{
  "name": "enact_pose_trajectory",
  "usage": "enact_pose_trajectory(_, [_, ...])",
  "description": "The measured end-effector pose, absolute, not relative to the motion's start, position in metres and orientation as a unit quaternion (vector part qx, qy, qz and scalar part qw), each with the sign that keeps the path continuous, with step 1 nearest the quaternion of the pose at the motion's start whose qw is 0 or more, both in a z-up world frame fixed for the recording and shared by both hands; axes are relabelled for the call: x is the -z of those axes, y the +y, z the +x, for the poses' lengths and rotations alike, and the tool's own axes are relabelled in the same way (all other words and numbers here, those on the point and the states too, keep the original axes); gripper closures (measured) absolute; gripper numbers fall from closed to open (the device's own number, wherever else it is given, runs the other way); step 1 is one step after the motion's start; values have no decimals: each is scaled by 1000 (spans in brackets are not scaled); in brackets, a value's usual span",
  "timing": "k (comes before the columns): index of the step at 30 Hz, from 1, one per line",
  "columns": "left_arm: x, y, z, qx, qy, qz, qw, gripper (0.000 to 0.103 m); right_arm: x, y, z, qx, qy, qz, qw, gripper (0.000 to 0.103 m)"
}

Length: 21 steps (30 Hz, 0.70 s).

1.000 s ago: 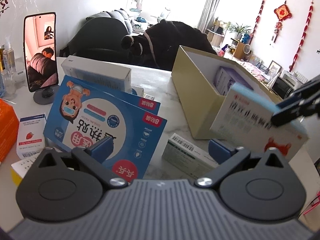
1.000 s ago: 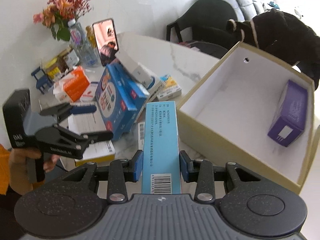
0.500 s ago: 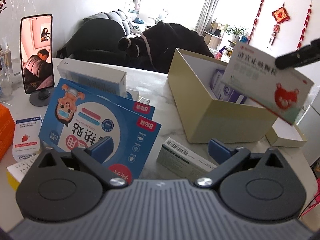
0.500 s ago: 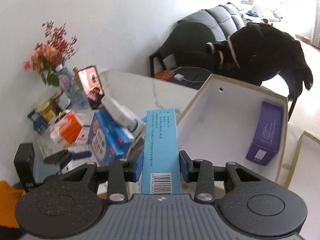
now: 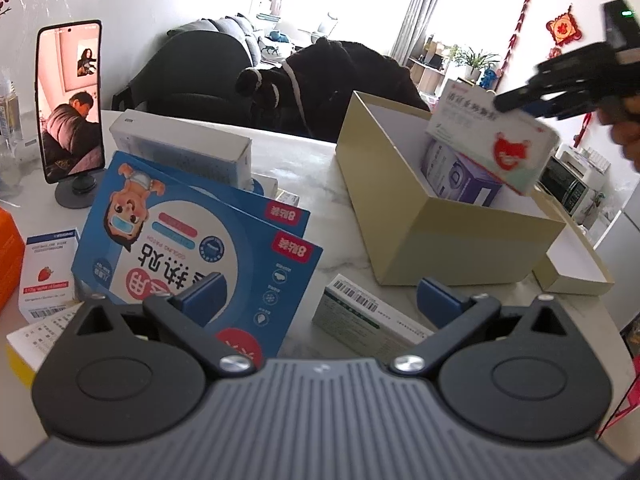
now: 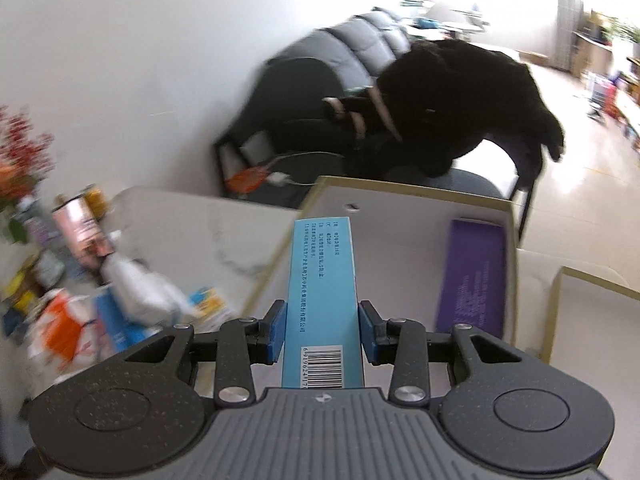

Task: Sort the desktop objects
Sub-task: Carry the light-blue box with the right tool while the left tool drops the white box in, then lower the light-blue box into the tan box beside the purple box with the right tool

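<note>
My right gripper [image 6: 322, 332] is shut on a light-blue-sided medicine box [image 6: 322, 300]. In the left wrist view that medicine box [image 5: 492, 136], with its red bear mark, hangs tilted over the open tan cardboard box [image 5: 440, 236], under the right gripper [image 5: 536, 100]. A purple box [image 6: 472, 276] lies inside the tan box [image 6: 400, 186] along its right wall. My left gripper [image 5: 320, 300] stands open low over the marble table, with a white-and-green medicine box [image 5: 368, 316] lying between and below its fingers. Two blue cooling-patch boxes [image 5: 192, 240] lean just to its left.
A phone on a stand [image 5: 68, 100] is at the back left, with a long white box [image 5: 180, 148] beside it. A strawberry-marked box [image 5: 48, 268] and an orange box [image 5: 8, 248] lie at the left edge. The tan box's lid [image 5: 576, 272] lies to its right. A chair with a black coat [image 5: 340, 80] stands behind.
The right gripper carried the medicine box up and to the right, from in front of the tan box to over its opening. The left gripper stayed put.
</note>
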<state>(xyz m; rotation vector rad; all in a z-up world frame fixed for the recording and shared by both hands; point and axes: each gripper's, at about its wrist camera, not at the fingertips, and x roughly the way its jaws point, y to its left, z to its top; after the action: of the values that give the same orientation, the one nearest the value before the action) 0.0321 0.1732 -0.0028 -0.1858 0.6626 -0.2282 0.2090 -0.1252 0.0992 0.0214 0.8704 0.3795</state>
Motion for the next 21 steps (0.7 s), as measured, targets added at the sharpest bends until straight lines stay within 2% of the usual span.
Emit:
enact_pose_trajectory(9, [9, 168, 40, 112, 338, -86, 930, 0, -40, -126, 270, -94, 437, 6, 894, 63])
enact_pose_trajectory(21, [18, 166, 45, 112, 355, -88, 924, 0, 8, -107, 310, -39, 433, -45, 899, 63])
